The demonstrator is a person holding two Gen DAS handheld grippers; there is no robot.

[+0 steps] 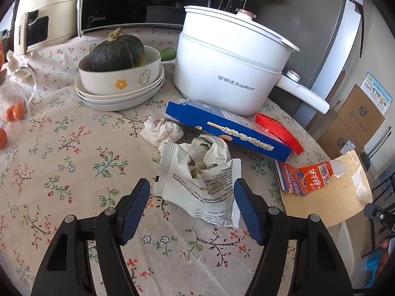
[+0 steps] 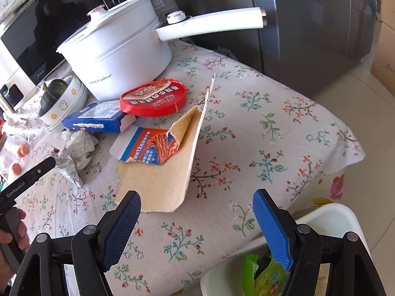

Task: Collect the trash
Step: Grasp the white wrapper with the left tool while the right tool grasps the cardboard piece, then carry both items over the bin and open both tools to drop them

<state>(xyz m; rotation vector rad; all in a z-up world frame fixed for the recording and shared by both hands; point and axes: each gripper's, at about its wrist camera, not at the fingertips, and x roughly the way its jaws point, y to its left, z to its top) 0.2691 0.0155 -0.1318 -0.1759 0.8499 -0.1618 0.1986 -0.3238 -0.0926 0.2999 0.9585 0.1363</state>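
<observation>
My left gripper (image 1: 191, 207) is open, its blue pads on either side of a crumpled white snack wrapper (image 1: 197, 185) on the floral tablecloth. Behind it lie a crumpled tissue (image 1: 160, 130), a blue box (image 1: 227, 130), a red lid (image 1: 279, 130) and a torn orange-and-tan carton (image 1: 321, 182). My right gripper (image 2: 197, 227) is open and empty above the table's front edge, just short of the torn carton (image 2: 160, 170). The red lid (image 2: 153, 98), blue box (image 2: 96, 120) and wrapper (image 2: 69, 165) show beyond. A white bin (image 2: 330, 219) with a green packet (image 2: 261, 276) sits below right.
A white Royalstar pot (image 1: 229, 69) with a long handle stands behind the trash. A squash (image 1: 116, 51) sits in a bowl on stacked plates at left. A microwave (image 1: 138, 2) is at the back. Small oranges (image 1: 14, 112) lie far left. The left gripper's arm (image 2: 27, 177) shows at left.
</observation>
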